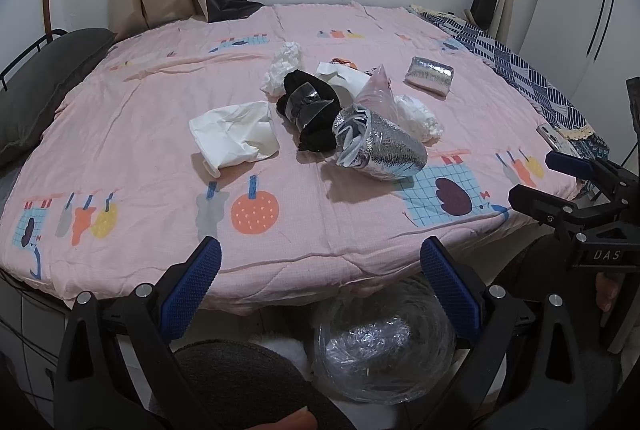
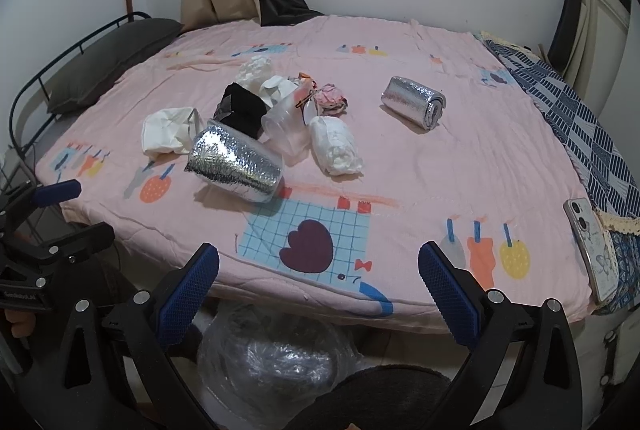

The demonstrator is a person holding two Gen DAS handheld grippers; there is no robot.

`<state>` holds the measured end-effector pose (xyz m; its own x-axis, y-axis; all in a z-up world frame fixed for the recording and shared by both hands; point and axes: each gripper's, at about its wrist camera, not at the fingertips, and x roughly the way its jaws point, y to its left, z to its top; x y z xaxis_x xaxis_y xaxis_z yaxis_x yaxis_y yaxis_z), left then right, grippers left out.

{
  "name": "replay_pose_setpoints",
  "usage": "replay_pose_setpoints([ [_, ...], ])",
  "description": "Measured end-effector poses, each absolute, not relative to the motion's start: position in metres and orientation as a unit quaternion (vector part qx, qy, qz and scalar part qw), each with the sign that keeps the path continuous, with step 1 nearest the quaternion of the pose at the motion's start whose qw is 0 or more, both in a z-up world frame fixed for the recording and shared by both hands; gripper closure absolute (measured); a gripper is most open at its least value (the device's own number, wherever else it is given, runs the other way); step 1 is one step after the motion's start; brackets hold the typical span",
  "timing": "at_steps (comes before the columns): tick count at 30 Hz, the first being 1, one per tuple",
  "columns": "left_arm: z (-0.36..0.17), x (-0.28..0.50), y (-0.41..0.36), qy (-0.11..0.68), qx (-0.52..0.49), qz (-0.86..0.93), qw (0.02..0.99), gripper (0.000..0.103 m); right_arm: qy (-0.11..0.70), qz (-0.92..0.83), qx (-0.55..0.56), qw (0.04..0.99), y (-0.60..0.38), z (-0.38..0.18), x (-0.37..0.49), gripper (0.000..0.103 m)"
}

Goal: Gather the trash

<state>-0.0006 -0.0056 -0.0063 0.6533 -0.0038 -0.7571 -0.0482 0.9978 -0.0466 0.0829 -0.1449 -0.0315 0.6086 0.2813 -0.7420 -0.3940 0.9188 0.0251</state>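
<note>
The trash lies in a loose heap at the middle of the bed with the pink printed quilt (image 1: 168,101), all of it apparently light and soft. Nearest the lower edge of the heap is a rolled silver foil bubble wrap (image 1: 380,143), hollow and crushable; I judge it best pinched across its open rim or squeezed flat at mid-body, since the foil may be slick. To its left sits a crumpled white paper bag (image 1: 234,135), easily nipped at any raised fold. A black fabric bundle bound with clear tape (image 1: 310,109) lies between them, soft and grippy. A clear plastic cup (image 2: 290,127) leans in the heap; thin, springy, it could pop out of a hard squeeze, so take the rim. White wadded plastic (image 2: 338,145) lies just beside it, and a smaller silver foil roll (image 2: 414,101) rests apart, toward centre right.

Below the bed's near edge, at bottom centre, a clear plastic trash bag (image 1: 380,346) on the floor already holds crinkled silvery material.

The left gripper (image 1: 320,282) and right gripper (image 2: 318,284) both stand apart, holding nothing, short of the bed.
</note>
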Motion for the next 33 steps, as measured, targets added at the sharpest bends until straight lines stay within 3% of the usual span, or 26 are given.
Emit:
replay_pose_setpoints([
  [33, -0.0097, 0.0024, -0.0027, 0.427, -0.045, 0.004, 0.903, 0.006, 0.416, 0.192, -0.057, 0.887, -0.1461, -0.0361, 0.0865, 0.007],
])
